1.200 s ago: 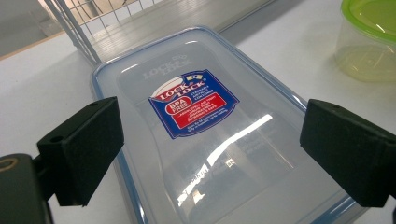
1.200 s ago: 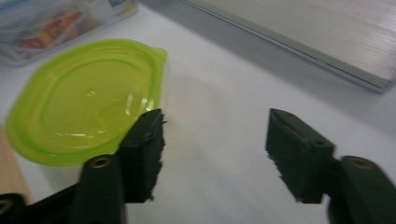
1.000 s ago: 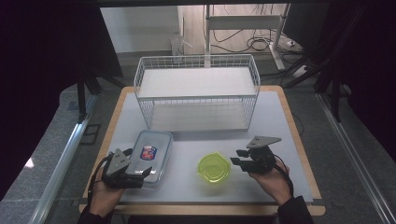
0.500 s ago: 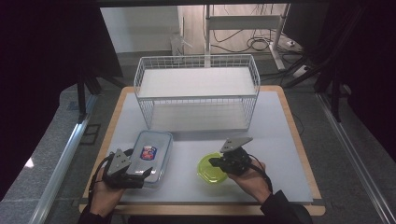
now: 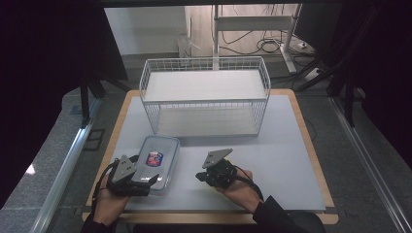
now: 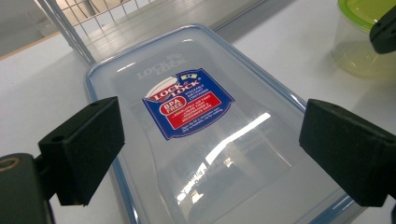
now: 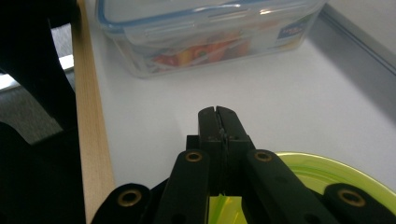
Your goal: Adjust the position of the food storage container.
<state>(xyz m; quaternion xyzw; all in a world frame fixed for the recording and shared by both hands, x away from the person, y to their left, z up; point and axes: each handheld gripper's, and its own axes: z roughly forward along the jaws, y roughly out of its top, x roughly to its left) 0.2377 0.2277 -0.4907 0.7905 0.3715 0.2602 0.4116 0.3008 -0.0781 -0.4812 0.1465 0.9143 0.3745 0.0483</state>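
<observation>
So my left gripper (image 5: 154,178) is parked at the near left of the table, jaws spread wide on either side of the clear rectangular container (image 5: 156,162). From the left gripper view the two black pads sit out past the long edges of the blue-rimmed lid (image 6: 219,126) and I can't see them pressing on anything, so it's straddling the box, not pinching it. There's a red and blue label (image 6: 187,102) in the middle of that lid. The box itself lies flat on the grey mat (image 5: 291,145), just in front of the white wire basket (image 5: 204,97), which stands at the far middle of the table.

The right gripper (image 5: 201,175) is over beside it, a bit to the right of the box and pointing toward it. Its jaws are pressed tight together; in the right gripper view the tips (image 7: 218,122) meet with no gap and nothing between them. Right underneath it is the round tub with the green lid (image 7: 327,175), I get the lid's rim curving off under the gripper body, and the left gripper view catches the same tub (image 6: 362,46) standing on the mat off to the side. Whether the right gripper actually touches that lid I can't tell from here. Past its tips the clear container (image 7: 205,32) shows something colourful inside
</observation>
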